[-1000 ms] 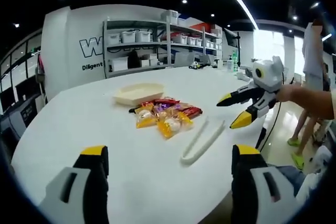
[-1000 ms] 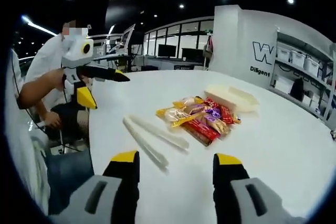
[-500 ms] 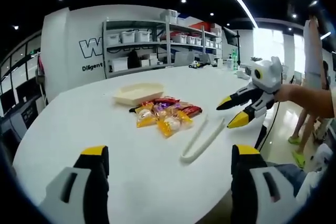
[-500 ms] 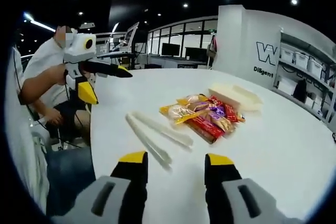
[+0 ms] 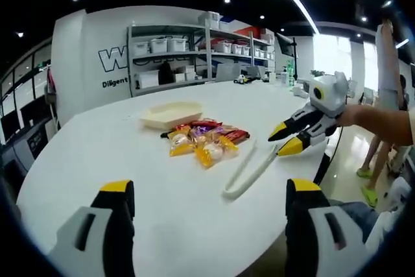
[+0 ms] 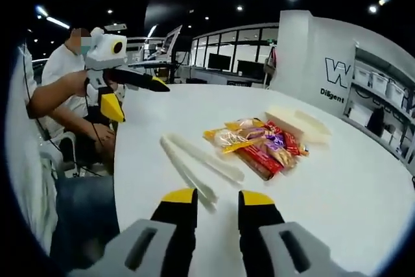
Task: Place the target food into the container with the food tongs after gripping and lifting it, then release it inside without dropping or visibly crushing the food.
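Left claw (image 5: 205,207): jaws stood wide apart over bare tabletop, nothing between them; in the right gripper view it hung above the tabletop's edge (image 6: 139,94), jaws spread.
Right claw (image 6: 217,200): yellow-tipped jaws were drawn near each other with a narrow gap left, gripping nothing; in the left gripper view it hovered just beside the tongs' far end (image 5: 286,139).
Tabletop (image 5: 97,147): white, rounded edge.
Food tongs (image 6: 198,168): white, lying flat on the tabletop just ahead of the right claw, beside the snack pile; no contact with either claw could be confirmed.
Target food (image 6: 259,147): a pile of wrapped snacks in orange, red and purple wrappers, resting on the tabletop between the tongs and the container.
Container (image 5: 171,115): shallow cream tray just beyond the pile, touching or nearly so; nothing was seen in it.
Shelving (image 5: 194,56): against the far wall, carrying bins.
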Motion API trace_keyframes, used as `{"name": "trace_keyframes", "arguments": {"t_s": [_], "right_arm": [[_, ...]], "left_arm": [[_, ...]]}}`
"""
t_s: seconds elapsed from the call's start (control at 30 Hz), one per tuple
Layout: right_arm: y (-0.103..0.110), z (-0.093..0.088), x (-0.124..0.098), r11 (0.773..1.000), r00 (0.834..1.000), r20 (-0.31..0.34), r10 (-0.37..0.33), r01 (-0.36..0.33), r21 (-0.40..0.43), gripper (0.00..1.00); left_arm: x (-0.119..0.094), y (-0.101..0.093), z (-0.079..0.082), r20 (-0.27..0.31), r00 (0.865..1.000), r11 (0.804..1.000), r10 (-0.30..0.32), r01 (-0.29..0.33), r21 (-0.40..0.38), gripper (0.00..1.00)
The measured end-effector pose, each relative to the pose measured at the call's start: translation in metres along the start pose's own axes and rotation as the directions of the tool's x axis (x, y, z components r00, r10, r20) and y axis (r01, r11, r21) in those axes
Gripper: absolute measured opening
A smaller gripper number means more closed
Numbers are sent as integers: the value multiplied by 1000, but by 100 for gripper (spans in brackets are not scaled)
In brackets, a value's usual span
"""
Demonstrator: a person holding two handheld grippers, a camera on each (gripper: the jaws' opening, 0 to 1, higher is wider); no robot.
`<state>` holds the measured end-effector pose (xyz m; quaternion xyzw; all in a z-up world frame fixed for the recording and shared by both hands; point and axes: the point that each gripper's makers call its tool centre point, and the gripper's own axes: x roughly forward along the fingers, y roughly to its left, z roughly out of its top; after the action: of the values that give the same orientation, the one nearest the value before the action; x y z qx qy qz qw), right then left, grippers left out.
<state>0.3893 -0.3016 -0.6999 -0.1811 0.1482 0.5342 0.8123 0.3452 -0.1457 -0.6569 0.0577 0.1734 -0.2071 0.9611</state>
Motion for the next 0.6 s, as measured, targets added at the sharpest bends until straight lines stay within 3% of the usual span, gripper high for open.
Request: {"name": "trace_keyframes", "arguments": {"t_s": [0.6], "right_arm": [[6,-3,2,999,999,3,40,-40,17,7]], "left_arm": [[-4,-2,-2,-6,1000,1000,3,-3,4,96]]}}
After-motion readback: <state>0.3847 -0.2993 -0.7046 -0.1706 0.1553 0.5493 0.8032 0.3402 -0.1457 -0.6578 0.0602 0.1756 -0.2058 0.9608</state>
